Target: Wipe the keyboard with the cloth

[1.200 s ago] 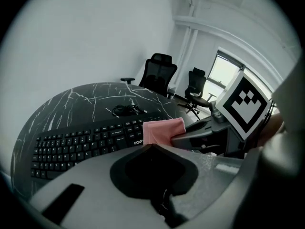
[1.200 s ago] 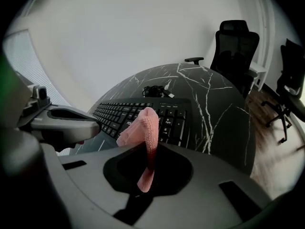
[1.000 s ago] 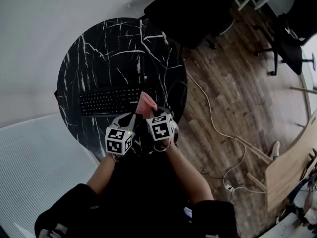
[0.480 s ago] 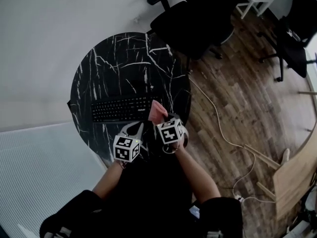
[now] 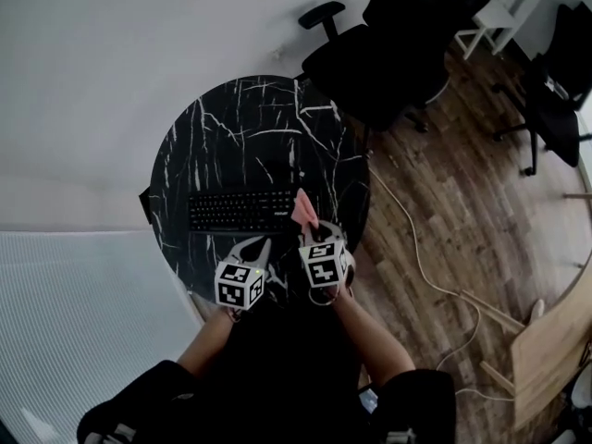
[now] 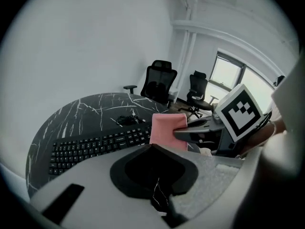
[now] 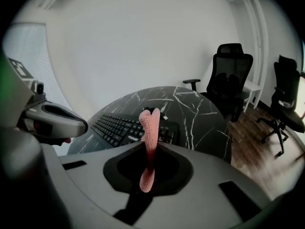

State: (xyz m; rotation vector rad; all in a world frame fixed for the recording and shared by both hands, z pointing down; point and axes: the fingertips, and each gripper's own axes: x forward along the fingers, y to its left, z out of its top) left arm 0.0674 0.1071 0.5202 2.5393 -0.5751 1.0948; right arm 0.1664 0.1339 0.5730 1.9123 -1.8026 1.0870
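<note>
A black keyboard (image 5: 242, 211) lies on the near half of a round black marble table (image 5: 250, 128). My right gripper (image 5: 312, 229) is shut on a pink cloth (image 5: 304, 208) that stands up just above the keyboard's right end. In the right gripper view the cloth (image 7: 150, 125) sticks up edge-on from the jaws of that gripper (image 7: 151, 149), with the keyboard (image 7: 124, 127) beyond it. My left gripper (image 5: 256, 246) hovers at the table's near edge, shut with nothing in it. The left gripper view shows the keyboard (image 6: 95, 144), the cloth (image 6: 167, 130) and the right gripper (image 6: 205, 127) holding it.
A small coil of black cable (image 6: 126, 120) lies on the table behind the keyboard. Black office chairs (image 5: 393, 40) stand past the table on a wooden floor, where a pale cord (image 5: 416, 248) runs. A white ribbed panel (image 5: 83, 322) is at the left.
The head view has shifted, so the table sits further right and lower in the picture. Both grippers stay at the table's near edge, and the cloth now shows narrower, more edge-on.
</note>
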